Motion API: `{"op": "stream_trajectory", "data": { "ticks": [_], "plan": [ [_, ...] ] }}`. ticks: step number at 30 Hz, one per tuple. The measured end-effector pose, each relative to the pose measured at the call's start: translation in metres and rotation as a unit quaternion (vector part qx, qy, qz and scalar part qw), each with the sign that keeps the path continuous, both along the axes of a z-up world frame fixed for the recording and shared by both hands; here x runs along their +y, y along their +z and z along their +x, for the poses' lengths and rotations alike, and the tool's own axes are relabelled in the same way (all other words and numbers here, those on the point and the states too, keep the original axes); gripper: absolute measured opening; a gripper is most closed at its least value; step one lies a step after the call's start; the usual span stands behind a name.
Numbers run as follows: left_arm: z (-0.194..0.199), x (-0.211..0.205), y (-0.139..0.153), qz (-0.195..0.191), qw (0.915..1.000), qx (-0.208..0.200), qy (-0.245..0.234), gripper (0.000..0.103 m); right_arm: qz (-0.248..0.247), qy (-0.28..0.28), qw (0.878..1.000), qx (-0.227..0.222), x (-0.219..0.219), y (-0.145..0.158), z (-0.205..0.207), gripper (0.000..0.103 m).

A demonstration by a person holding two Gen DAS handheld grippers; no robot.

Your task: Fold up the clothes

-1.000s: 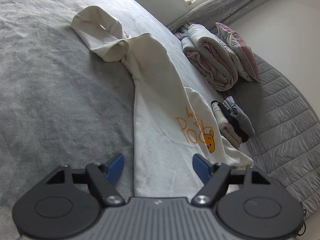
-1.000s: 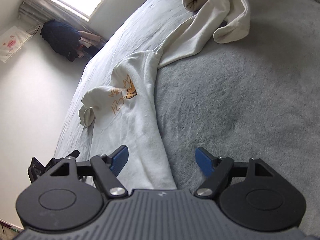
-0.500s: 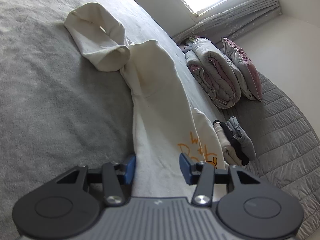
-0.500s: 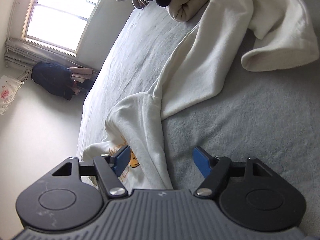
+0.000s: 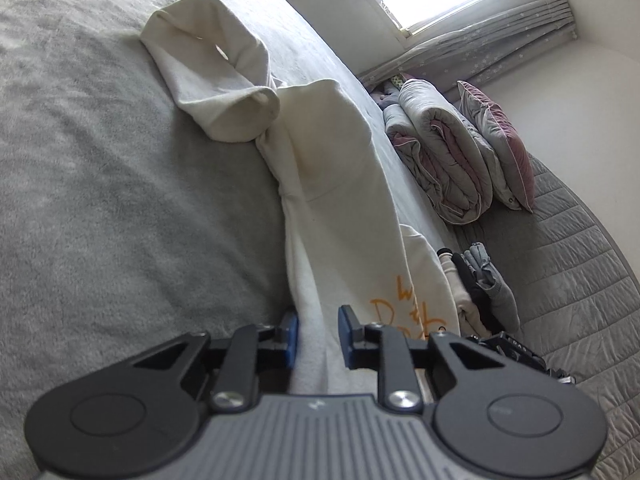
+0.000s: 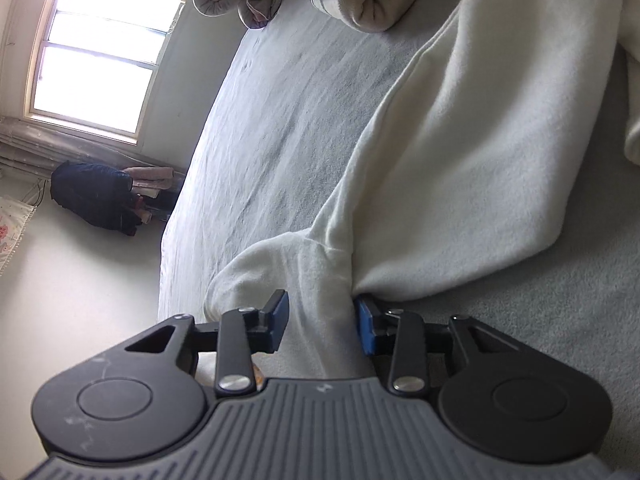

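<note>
One cream sweatshirt (image 5: pixel 332 184) lies stretched across the grey bed cover (image 5: pixel 100 208), and two grippers work its near edge. The left gripper (image 5: pixel 318 338) has its jaws closing with a ridge of the cream cloth between the blue pads; the left pad touches the cloth, while contact on the right pad cannot be told. The right gripper (image 6: pixel 322 320) is likewise closing around a bunched fold of the same garment, with both pads right against it. The sweatshirt is soft and fleecy, with orange lettering (image 5: pixel 404 308) on its front, and one sleeve (image 5: pixel 212 76) is curled back on itself at the far end. At the head of the bed sit one rolled quilt (image 5: pixel 440 156), one pink-trimmed pillow (image 5: pixel 500 148) leaning on it, and one small stack of folded clothes (image 5: pixel 476 292) beside the sweatshirt. One bright window (image 6: pixel 100 60) shows in the right wrist view, with a dark heap of garments (image 6: pixel 96 196) below it
</note>
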State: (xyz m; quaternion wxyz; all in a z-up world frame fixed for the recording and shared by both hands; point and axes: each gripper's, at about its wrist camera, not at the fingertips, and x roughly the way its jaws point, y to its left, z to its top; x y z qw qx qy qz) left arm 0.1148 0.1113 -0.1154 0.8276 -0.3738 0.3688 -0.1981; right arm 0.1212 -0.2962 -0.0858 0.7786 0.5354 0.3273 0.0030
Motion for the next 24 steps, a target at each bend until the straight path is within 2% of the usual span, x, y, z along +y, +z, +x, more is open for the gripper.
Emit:
{"op": "stream_trajectory", "data": {
  "ticks": [4, 7, 9, 10, 11, 14, 18, 24],
  "plan": [
    [0.001, 0.0, 0.0, 0.011, 0.9999, 0.001, -0.001, 0.012, -0.011, 0.003, 1.0, -0.002, 0.006, 0.001, 0.009, 0.05],
    [0.002, 0.001, 0.0, 0.014, 0.9999, 0.004, 0.001, 0.008, -0.032, 0.008, 0.999, -0.002, 0.013, 0.004, 0.016, 0.05],
    [0.001, 0.0, 0.002, 0.022, 0.9998, 0.001, 0.001, 0.008, -0.058, 0.011, 0.998, 0.0, 0.017, 0.006, 0.018, 0.041],
    [0.001, -0.001, 0.005, 0.03, 0.9995, -0.004, 0.001, 0.008, -0.076, 0.011, 0.997, 0.003, 0.019, 0.007, 0.019, 0.028],
    [0.0, -0.002, 0.007, 0.038, 0.9992, -0.008, 0.001, 0.008, -0.091, 0.011, 0.996, 0.005, 0.021, 0.007, 0.02, 0.02],
    [-0.002, -0.001, 0.015, 0.059, 0.998, -0.023, 0.006, 0.005, -0.122, 0.008, 0.992, 0.001, 0.025, 0.008, 0.02, 0.013],
    [-0.005, 0.002, 0.024, 0.081, 0.9957, -0.043, 0.012, 0.004, -0.18, 0.004, 0.984, -0.006, 0.029, 0.015, 0.022, 0.011],
    [-0.004, -0.002, 0.025, 0.12, 0.9918, -0.043, 0.009, 0.004, -0.27, -0.011, 0.963, -0.009, 0.035, 0.02, 0.034, 0.01]
  ]
}}
